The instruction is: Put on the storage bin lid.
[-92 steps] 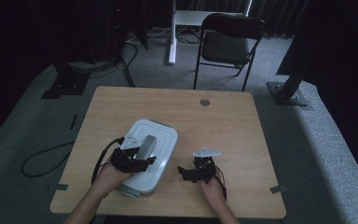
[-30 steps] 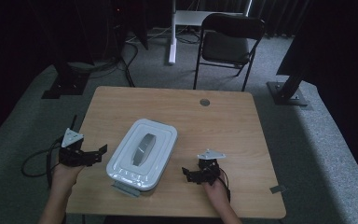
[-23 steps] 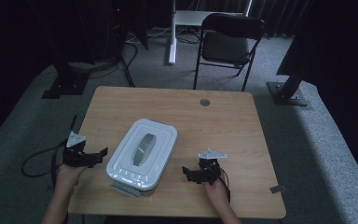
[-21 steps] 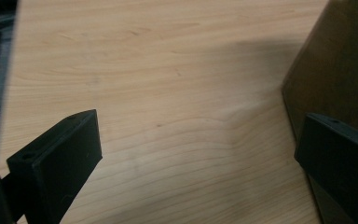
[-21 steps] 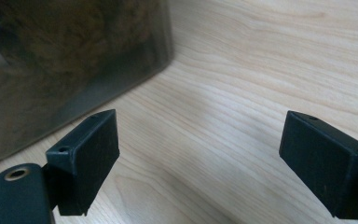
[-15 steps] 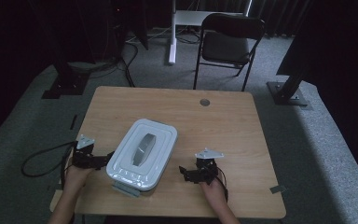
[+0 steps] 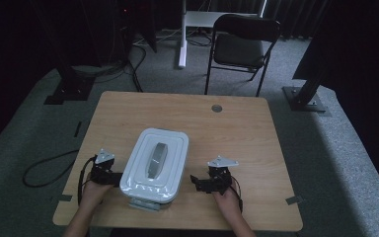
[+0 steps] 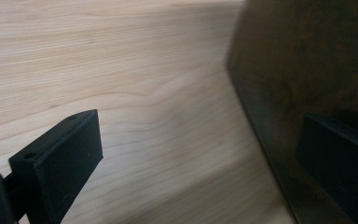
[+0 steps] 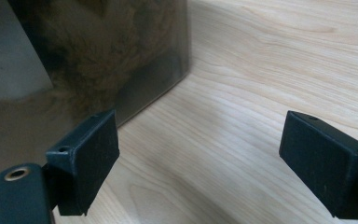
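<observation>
A rectangular container with a white lid and a grey handle strip stands on the wooden table, near its front edge. My left gripper rests open at the container's left side, pointing at it. In the left gripper view, the left gripper has its jaws wide apart, and the right one lies against the dark container wall. My right gripper stands open a short way off the container's right side. In the right gripper view, the right gripper has bare wood between its jaws, and the smoky wall shows something brownish inside.
A round grommet hole sits near the table's far edge. A black folding chair stands beyond the table, with a white stand leg beside it. A cable loops on the grey floor at the left.
My left gripper left the lid, swung out past the table's left edge, and has come back in to the container's left side. The right gripper barely shifted.
</observation>
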{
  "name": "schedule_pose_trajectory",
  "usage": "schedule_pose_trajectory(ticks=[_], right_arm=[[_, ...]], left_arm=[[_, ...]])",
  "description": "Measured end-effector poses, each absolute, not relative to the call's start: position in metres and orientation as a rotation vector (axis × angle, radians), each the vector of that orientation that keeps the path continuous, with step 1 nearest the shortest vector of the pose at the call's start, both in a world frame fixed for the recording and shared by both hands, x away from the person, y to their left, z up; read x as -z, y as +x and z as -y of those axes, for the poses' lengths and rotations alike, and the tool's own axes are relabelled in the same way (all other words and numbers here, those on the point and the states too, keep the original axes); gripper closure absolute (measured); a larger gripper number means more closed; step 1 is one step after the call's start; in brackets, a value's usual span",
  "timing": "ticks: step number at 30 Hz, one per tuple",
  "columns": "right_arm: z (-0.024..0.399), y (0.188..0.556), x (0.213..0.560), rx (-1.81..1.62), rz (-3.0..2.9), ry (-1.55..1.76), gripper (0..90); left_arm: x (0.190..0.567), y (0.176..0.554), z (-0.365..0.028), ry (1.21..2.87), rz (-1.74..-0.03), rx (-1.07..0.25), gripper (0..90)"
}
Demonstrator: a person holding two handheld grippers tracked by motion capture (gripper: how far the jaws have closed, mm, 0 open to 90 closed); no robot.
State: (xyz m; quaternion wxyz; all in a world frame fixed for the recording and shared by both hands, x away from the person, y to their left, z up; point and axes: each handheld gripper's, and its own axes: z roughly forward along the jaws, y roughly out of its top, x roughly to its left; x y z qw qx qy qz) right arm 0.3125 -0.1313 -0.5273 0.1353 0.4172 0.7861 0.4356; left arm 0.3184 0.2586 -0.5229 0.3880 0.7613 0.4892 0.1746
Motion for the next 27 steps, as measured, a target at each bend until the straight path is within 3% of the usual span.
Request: schedule_pose_trajectory(ticks=[15,27], right_arm=[[0.152,0.314,0.528,-1.251,-2.256,1.247,11.3],[0.177,0.320,0.525,-1.238,-2.214,1.302,11.5]], left_arm=[[0.519,0.321,-0.199,2.015,-1.155,-0.464,1.9],[0.518,0.320,-0.174,2.039,-1.122,-0.466,1.9]])
